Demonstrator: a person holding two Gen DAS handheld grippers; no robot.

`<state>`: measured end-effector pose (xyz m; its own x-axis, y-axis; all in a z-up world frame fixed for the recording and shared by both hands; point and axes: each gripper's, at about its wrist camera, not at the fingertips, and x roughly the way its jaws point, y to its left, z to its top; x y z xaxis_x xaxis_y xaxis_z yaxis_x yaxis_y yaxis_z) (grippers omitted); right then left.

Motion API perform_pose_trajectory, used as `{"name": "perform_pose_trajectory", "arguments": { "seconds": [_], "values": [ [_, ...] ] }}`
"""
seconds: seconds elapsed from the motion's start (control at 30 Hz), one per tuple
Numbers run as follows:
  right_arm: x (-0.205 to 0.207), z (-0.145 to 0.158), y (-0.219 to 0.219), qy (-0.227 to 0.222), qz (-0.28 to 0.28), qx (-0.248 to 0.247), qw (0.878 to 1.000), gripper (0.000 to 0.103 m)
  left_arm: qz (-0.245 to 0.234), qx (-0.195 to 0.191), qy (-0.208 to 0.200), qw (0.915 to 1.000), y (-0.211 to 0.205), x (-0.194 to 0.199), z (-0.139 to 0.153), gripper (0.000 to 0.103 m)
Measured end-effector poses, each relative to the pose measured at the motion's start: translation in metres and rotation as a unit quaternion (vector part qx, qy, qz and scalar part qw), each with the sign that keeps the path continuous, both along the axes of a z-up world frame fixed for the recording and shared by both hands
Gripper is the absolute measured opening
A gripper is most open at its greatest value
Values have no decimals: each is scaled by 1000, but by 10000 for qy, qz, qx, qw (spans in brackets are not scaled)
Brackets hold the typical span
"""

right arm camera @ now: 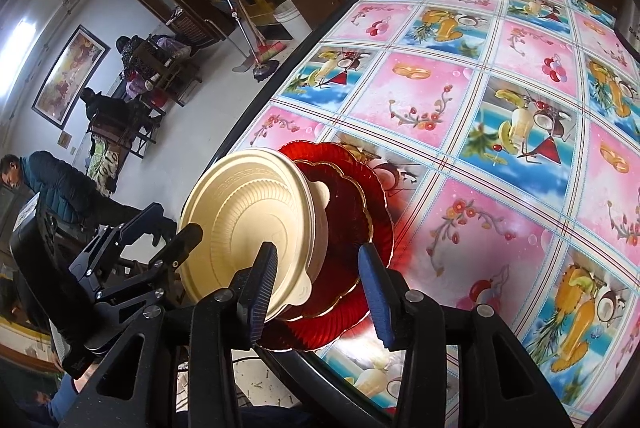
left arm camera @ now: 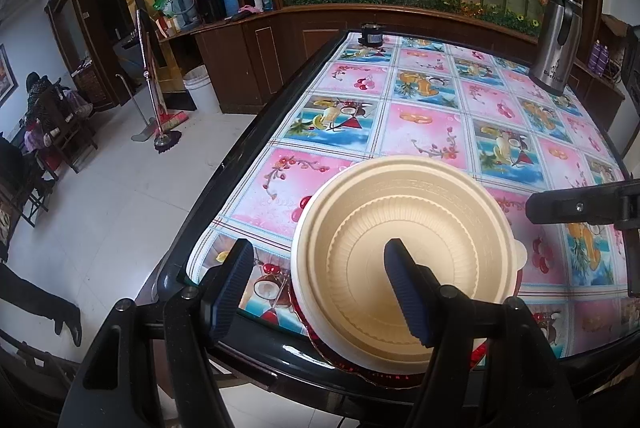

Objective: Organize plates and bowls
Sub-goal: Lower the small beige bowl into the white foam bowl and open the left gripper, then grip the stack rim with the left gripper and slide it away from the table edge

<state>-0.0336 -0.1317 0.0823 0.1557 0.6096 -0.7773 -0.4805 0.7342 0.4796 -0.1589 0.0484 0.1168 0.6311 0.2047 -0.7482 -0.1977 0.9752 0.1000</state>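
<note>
A cream bowl sits on red scalloped glass plates at the near edge of the table. My left gripper is open and straddles the bowl's left rim, one finger inside the bowl and one outside. In the right wrist view the bowl rests on two red plates. My right gripper stands open around the bowl's tab and the plates' edge. The pads do not visibly press on them. My left gripper shows beside the bowl's far rim. A finger of my right gripper reaches in from the right.
A steel thermos jug stands at the table's far right, and a small black device at its far end. The table's black rim drops to a white floor with a mop and broom. A person stands nearby; others sit further off.
</note>
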Motion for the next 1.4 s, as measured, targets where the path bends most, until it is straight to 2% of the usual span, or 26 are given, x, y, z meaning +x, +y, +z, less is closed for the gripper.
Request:
{"name": "perform_pose_trajectory", "arguments": {
  "seconds": [0.27, 0.47, 0.53, 0.6, 0.7, 0.77, 0.83, 0.87, 0.93, 1.0, 1.2, 1.4],
  "values": [
    [-1, -3, -4, 63, -108, -13, 9999, 46, 2, -63, -63, 10000, 3, -2, 4, 67],
    [0, -9, -9, 116, -255, -40, 9996, 46, 276, -590, -327, 9973, 38, -8, 24, 67],
    [1, -12, -13, 151, -339, -52, 9993, 46, 529, -941, -377, 9934, 65, -12, 27, 67],
    [1, -16, -17, 199, -412, -74, 9989, 46, 771, -1258, -275, 9887, 90, -14, 20, 67],
    [2, -21, -20, 245, -502, -105, 9984, 46, 852, -1827, -61, 9794, 116, -14, 2, 66],
    [3, -25, -23, 266, -554, -130, 9980, 46, 725, -2206, 192, 9725, 124, -11, -15, 60],
    [4, -31, -24, 295, -621, -188, 9975, 46, 494, -2402, 313, 9690, 121, -8, -28, 53],
    [4, -34, -25, 340, -658, -202, 9970, 46, 405, -2475, 379, 9673, 118, -7, -33, 51],
    [5, -40, -26, 411, -707, -230, 9964, 46, 227, -2596, 550, 9639, 113, -3, -46, 38],
    [5, -44, -26, 444, -728, -258, 9960, 46, 65, -2650, 666, 9619, 108, 0, -54, 33],
    [6, -54, -26, 542, -787, -267, 9951, 46, -411, -2662, 790, 9598, 94, 11, -62, 33],
    [5, -64, -23, 615, -804, -278, 9945, 46, -549, -2600, 973, 9591, 96, 19, -75, 33]
  ]
}}
